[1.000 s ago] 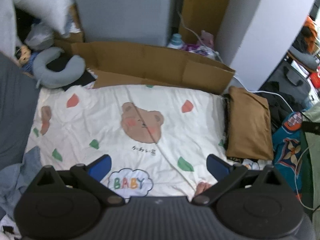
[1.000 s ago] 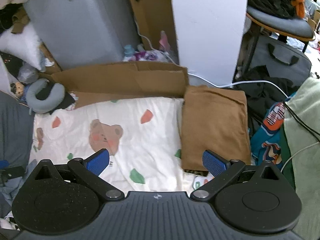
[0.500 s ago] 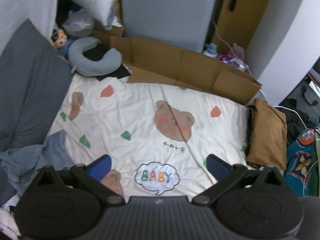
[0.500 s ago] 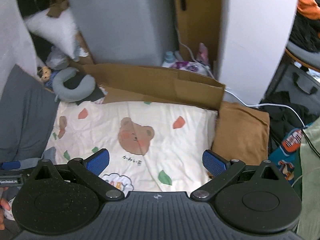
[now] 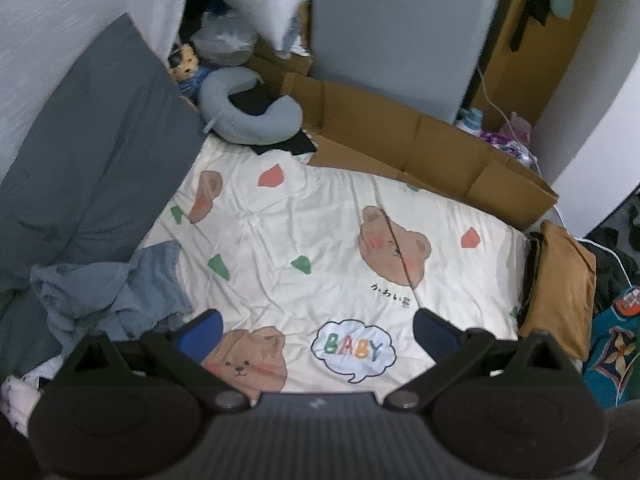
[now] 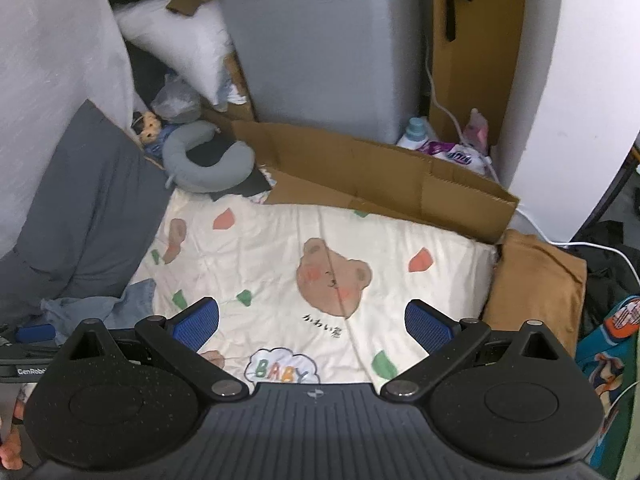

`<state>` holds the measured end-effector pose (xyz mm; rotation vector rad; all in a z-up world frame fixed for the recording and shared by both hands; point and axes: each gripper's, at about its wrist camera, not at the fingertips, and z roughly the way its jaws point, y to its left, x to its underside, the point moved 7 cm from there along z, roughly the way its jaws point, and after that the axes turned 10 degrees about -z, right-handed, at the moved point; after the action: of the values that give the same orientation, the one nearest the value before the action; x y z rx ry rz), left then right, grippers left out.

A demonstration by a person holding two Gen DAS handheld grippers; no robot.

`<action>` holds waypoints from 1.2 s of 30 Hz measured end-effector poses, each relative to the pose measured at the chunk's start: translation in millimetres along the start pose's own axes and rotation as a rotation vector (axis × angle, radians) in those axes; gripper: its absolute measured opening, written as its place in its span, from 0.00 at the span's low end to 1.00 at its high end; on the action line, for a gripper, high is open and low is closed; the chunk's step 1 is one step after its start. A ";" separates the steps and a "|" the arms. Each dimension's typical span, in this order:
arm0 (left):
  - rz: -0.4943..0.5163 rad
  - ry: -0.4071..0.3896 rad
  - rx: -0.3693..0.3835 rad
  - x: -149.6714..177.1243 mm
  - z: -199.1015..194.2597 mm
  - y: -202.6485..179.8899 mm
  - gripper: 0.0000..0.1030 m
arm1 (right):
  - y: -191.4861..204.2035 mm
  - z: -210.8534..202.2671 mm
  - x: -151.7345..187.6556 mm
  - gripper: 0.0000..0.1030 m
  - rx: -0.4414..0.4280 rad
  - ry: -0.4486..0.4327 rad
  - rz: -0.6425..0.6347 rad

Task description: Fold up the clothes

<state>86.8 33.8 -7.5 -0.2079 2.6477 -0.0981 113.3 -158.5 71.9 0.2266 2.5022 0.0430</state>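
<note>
The left gripper (image 5: pixel 316 330) and the right gripper (image 6: pixel 312 320) both hover with jaws spread wide, gripping nothing.

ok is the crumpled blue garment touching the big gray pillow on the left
Touching. The left wrist view shows the crumpled blue garment lying against the gray pillow, its upper edge overlapping the pillow's lower edge with no bedsheet visible between them.

Soft wrinkled cotton on the bear-print quilt (image 5: pixel 320 240), faded rumpled denim garment (image 5: pixel 120 292) at nine o'clock, matt corrugated cardboard (image 5: pixel 420 152) at twelve, smooth brown folded cloth (image 6: pixel 532 280) at three.
</note>
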 end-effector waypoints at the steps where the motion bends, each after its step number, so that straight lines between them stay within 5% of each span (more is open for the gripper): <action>1: -0.009 0.000 -0.006 1.9 -1.7 4.4 0.99 | 6.0 2.1 3.2 0.99 -0.006 0.002 -0.010; 8: -0.060 0.007 -0.038 17.2 -7.5 30.0 0.99 | 35.3 12.8 26.1 0.99 -0.047 0.004 -0.029; 19: -0.151 0.010 -0.065 49.2 8.1 68.0 0.99 | 26.7 31.9 53.8 0.99 0.052 -0.029 0.011; 36: -0.138 0.013 -0.047 97.3 25.4 41.7 0.99 | 10.8 36.4 113.7 0.99 0.094 -0.019 0.012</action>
<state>8.3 58.1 -78.9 -0.4075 2.6481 -0.0830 46.1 -129.1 -22.9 0.2791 2.4862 -0.0713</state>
